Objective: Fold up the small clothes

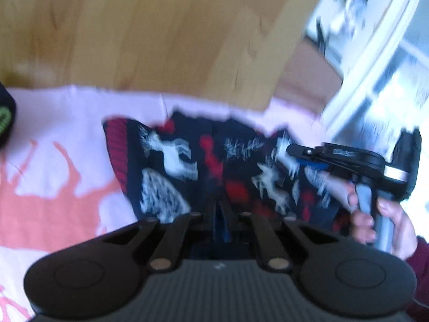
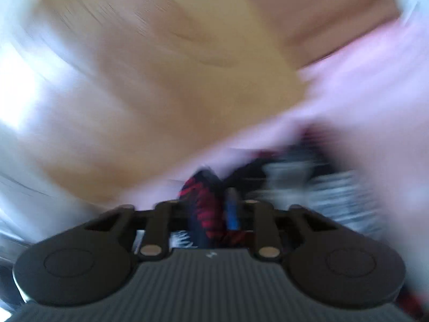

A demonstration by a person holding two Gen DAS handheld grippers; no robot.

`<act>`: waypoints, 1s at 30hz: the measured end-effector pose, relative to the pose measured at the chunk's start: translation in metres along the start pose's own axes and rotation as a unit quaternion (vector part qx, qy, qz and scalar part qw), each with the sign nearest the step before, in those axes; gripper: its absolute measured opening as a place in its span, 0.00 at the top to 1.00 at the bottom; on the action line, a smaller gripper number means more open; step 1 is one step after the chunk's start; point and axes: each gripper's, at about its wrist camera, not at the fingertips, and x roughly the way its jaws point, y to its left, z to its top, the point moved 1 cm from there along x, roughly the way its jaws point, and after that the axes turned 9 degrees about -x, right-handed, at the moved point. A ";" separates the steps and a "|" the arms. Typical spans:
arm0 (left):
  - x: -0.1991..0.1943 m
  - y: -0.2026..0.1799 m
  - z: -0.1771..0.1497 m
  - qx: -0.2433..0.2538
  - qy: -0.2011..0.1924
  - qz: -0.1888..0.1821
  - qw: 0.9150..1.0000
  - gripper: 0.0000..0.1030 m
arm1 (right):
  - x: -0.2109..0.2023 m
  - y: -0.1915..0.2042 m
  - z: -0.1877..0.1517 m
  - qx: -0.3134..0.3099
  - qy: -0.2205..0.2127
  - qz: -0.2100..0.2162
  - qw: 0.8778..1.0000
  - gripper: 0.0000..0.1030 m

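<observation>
Step in hand, as judged: taking hold of the garment's near edge for a fold. The small dark navy knitted garment with white reindeer and red motifs (image 1: 203, 166) lies spread on a pale pink cloth with coral deer print (image 1: 53, 187), which covers the light wooden counter (image 1: 161, 26); the garment sits directly ahead of the left gripper (image 1: 220, 209) and runs under its fingers. Left fingers are closed together, tips at the garment's near hem; whether fabric is pinched between them is hidden by the tips themselves. The right gripper (image 2: 211, 209), seen side-on from the left view and held by a hand (image 1: 380, 220) in a maroon sleeve, reaches over the garment's right part. In its own view, heavily blurred, red-and-navy knit sits between its fingers, which stand partly apart; contact with the pads cannot be told. Garment looks rumpled, a red ribbed cuff (image 1: 118, 150) at far left of the fingers, edges uneven. Next move likely calls for both edges secured, then lifting and carrying the near hem away toward the far edge, keeping it level.
</observation>
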 end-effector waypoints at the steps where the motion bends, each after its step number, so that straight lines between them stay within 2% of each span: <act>1: 0.005 -0.001 -0.002 0.006 0.010 0.008 1.000 0.94 | 0.003 0.000 -0.005 -0.033 0.002 -0.047 0.998 0.66; 2: 0.007 -0.001 -0.003 0.007 0.010 0.012 1.000 0.94 | 0.000 -0.003 -0.009 -0.030 -0.007 -0.043 0.999 0.66; 4: 0.004 -0.001 -0.001 0.003 0.003 0.008 1.000 0.91 | -0.011 -0.012 -0.012 0.018 -0.030 0.012 0.999 0.66; 5: 0.003 0.001 -0.001 0.000 -0.003 0.010 1.000 0.88 | -0.015 -0.010 -0.011 0.019 -0.037 0.023 0.999 0.66; 6: 0.003 0.002 0.000 -0.002 -0.008 0.016 1.000 0.85 | -0.018 -0.005 -0.009 0.002 -0.043 0.023 0.999 0.66; 9: 0.010 0.004 -0.001 -0.002 -0.005 0.033 0.999 0.85 | -0.026 0.020 -0.006 -0.065 -0.063 0.038 0.995 0.66; 11: 0.012 0.002 0.000 0.012 -0.008 0.040 0.999 0.85 | -0.018 0.034 -0.010 -0.090 -0.041 0.065 0.993 0.68; 13: 0.013 -0.002 -0.002 0.033 -0.012 0.052 0.998 0.85 | 0.008 0.047 -0.021 -0.107 0.022 0.076 0.991 0.70; 14: 0.012 -0.004 -0.004 0.039 -0.014 0.056 0.998 0.85 | 0.013 0.049 -0.030 -0.127 0.001 0.076 0.989 0.72; 16: 0.012 -0.006 -0.005 0.047 -0.016 0.060 0.997 0.85 | 0.013 0.052 -0.030 -0.143 -0.002 0.067 0.987 0.72; 19: 0.005 -0.003 -0.002 0.027 -0.016 0.049 0.998 0.85 | 0.005 0.047 -0.020 -0.127 0.010 0.067 0.990 0.71; 22: -0.015 0.000 0.003 0.005 -0.047 0.015 0.999 0.82 | -0.029 0.036 -0.023 -0.092 -0.017 0.103 0.990 0.68; 24: -0.026 -0.001 0.003 0.005 -0.067 0.002 0.998 0.80 | -0.050 0.045 -0.030 -0.123 -0.030 0.123 0.984 0.68; 26: -0.029 -0.004 0.003 0.013 -0.076 0.002 0.997 0.80 | -0.060 0.066 -0.041 -0.165 -0.014 0.149 0.975 0.68; 28: -0.026 -0.007 0.002 0.021 -0.073 0.004 0.997 0.80 | -0.050 0.094 -0.066 -0.206 0.060 0.199 0.956 0.71; 29: -0.022 -0.008 0.001 0.025 -0.068 0.007 0.997 0.80 | -0.046 0.107 -0.085 -0.237 0.098 0.210 0.943 0.70; 30: -0.019 -0.009 -0.001 0.029 -0.063 0.009 0.998 0.80 | -0.056 0.121 -0.105 -0.295 0.071 0.205 0.930 0.66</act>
